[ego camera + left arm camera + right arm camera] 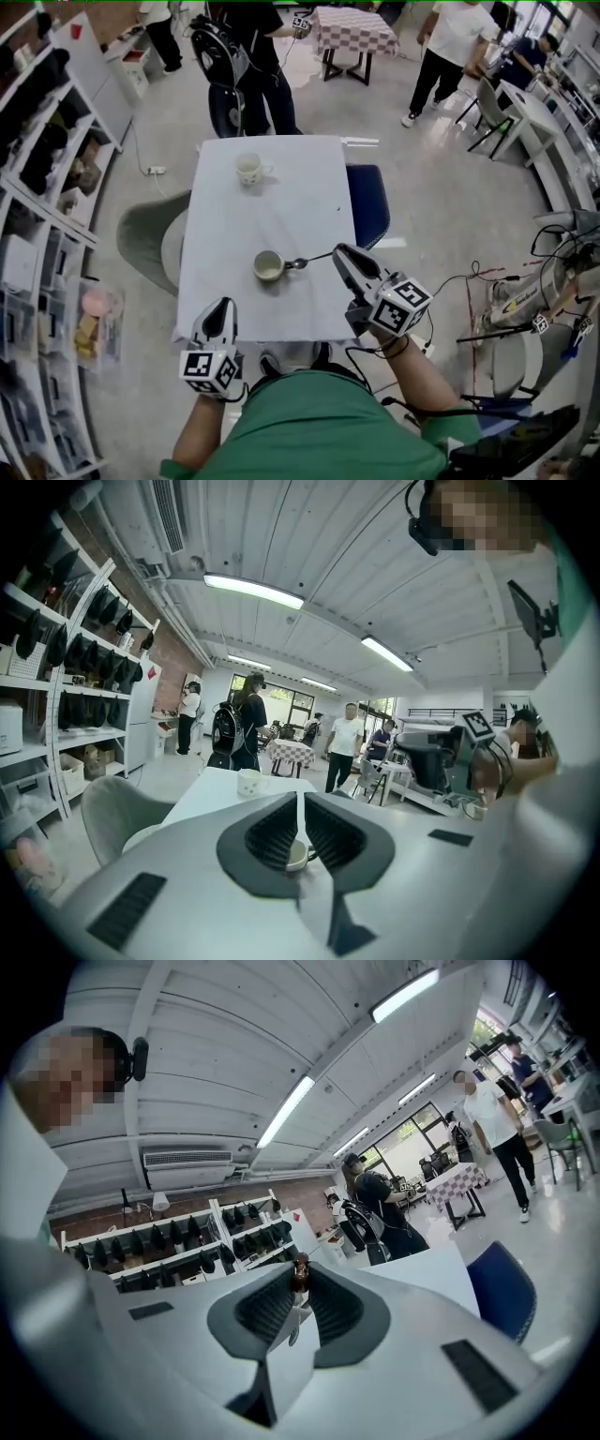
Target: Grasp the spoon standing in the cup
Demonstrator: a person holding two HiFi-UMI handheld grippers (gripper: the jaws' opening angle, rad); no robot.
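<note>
Right, the spoon first: its bowl shows just beside the right rim of the near cup, toward the near edge of the tabletop. Its handle runs off to the right into my right tool. In the right gripper view the jaws are pinching that thin handle, with its brown end poking out past the pads. From the head view I cannot tell whether the bowl rests on the tabletop or hangs clear of it.

I judge the grasp made, so the care now is in the hold: a steady squeeze and no twist, since a slim handle could pivot between the pads. Any lift should go straight up and away from the rim, so the bowl doesn't clip the cup.

My left tool hovers off the near left corner, jaws drawn almost together on nothing. It is aimed at the cup and could steady it. The second cup, by the far edge, is well apart.
</note>
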